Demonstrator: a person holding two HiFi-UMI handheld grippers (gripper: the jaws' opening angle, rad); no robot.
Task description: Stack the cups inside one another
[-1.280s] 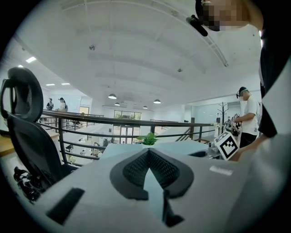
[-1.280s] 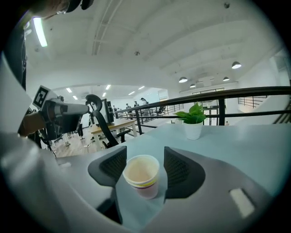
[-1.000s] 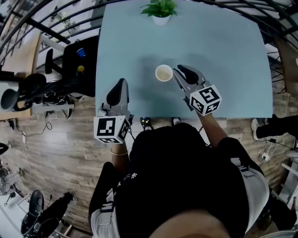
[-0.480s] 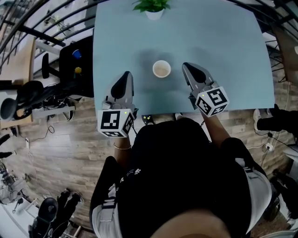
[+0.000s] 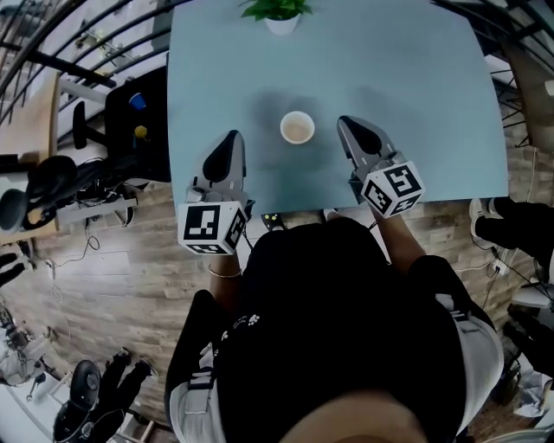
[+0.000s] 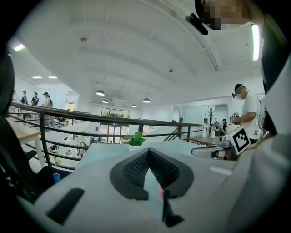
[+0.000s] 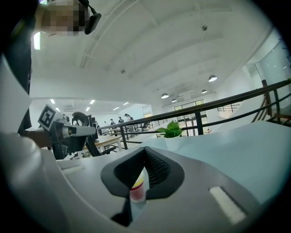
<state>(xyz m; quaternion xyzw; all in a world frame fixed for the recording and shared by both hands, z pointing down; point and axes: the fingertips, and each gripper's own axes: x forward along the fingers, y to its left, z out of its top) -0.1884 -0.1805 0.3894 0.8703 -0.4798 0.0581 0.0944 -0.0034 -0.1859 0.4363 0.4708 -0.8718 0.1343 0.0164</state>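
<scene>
Head view: plant [image 5: 279, 13] cut by top edge; cup [image 5: 297, 127] interior indistinct.

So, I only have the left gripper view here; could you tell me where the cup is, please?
Observer: The cup stands upright on the table, between the left gripper and the right gripper, touching neither.
Operator: Thanks. Is the right gripper holding anything?
Observer: No, its jaws are together with nothing gripped.
Operator: And is there a second loose cup anywhere?
Observer: None shows on the table in the head view.
</scene>
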